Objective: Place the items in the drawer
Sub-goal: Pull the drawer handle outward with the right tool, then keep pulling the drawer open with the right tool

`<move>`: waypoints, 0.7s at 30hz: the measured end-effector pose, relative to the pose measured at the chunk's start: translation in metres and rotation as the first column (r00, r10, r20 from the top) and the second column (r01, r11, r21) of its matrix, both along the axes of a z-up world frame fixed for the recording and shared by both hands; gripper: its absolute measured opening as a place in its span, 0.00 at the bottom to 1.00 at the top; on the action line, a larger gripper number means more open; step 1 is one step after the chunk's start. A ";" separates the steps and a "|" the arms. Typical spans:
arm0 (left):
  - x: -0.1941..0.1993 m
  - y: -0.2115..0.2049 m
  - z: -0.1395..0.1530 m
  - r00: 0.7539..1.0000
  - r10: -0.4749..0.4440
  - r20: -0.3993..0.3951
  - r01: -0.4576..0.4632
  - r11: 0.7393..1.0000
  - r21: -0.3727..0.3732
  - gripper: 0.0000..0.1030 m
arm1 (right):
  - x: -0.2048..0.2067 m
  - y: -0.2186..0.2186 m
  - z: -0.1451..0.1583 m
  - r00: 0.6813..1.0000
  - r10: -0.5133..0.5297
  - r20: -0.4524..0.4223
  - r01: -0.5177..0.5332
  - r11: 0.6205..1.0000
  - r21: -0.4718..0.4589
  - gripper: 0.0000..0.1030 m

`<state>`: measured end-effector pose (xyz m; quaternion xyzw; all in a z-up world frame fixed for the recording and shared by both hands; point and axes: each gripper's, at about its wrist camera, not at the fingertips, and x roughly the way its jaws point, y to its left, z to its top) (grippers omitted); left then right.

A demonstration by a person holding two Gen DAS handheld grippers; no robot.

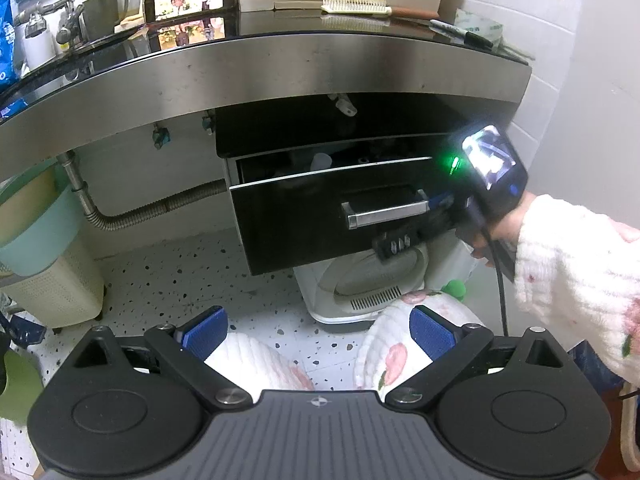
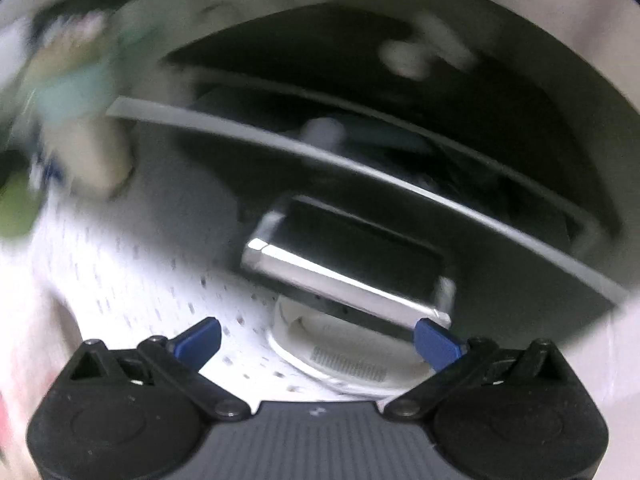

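Note:
A black drawer (image 1: 296,216) under the counter stands partly pulled out, with a metal handle (image 1: 386,212). The drawer holds dim shapes, among them a pale cap. My right gripper (image 1: 444,208) is at the right end of the handle. In the blurred right wrist view its blue fingers (image 2: 436,344) are spread wide, just below the handle (image 2: 344,276), holding nothing. My left gripper (image 1: 320,336) is open and empty, low over the floor in front of the drawer. On the counter lie a hairbrush (image 1: 356,5), a black marker (image 1: 460,33) and a phone (image 1: 188,0).
A steel-edged counter (image 1: 280,64) runs above the drawer. A white appliance (image 1: 360,288) stands on the speckled floor below it. A pale green bin and cream basket (image 1: 44,264) stand at left with pipes. The white wall is at right.

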<state>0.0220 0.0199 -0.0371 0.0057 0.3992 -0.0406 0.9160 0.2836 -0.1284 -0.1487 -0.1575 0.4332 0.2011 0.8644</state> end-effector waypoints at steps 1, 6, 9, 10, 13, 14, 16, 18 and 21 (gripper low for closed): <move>-0.001 0.001 0.000 1.000 0.000 0.002 0.000 1.000 -0.004 0.96 | 0.005 -0.006 0.003 0.998 -0.059 -0.001 0.059 0.998 0.038 1.00; -0.004 0.005 0.002 1.000 0.001 0.012 -0.001 1.000 -0.009 0.96 | 0.032 -0.014 0.011 0.972 -0.234 0.030 0.229 0.967 0.111 1.00; -0.005 0.007 0.002 1.000 0.008 0.010 -0.008 1.000 0.001 0.96 | 0.049 -0.010 0.009 0.967 -0.253 0.020 0.250 0.963 0.102 1.00; -0.006 0.008 0.003 1.000 0.011 0.011 -0.011 1.000 0.000 0.96 | 0.054 -0.007 0.005 0.966 -0.259 0.013 0.256 0.962 0.097 1.00; -0.009 0.010 0.005 1.000 0.018 0.022 -0.018 1.000 -0.008 0.96 | 0.063 0.000 -0.001 0.960 -0.281 -0.009 0.281 0.955 0.091 1.00; -0.010 0.010 0.005 1.000 0.018 0.023 -0.017 1.000 -0.009 0.96 | 0.063 0.001 -0.003 0.957 -0.288 -0.013 0.288 0.953 0.089 1.00; -0.010 0.008 0.004 1.000 0.015 0.019 -0.015 1.000 -0.010 0.96 | 0.065 0.010 -0.008 0.956 -0.291 -0.013 0.292 0.954 0.065 1.00; -0.010 0.006 0.002 1.000 0.009 0.011 -0.009 1.000 -0.013 0.96 | 0.069 0.015 -0.010 0.958 -0.286 -0.014 0.286 0.957 0.051 1.00; -0.011 0.003 0.002 1.000 -0.003 0.015 0.003 1.000 -0.010 0.96 | 0.074 0.020 -0.012 0.960 -0.281 -0.003 0.281 0.959 0.020 1.00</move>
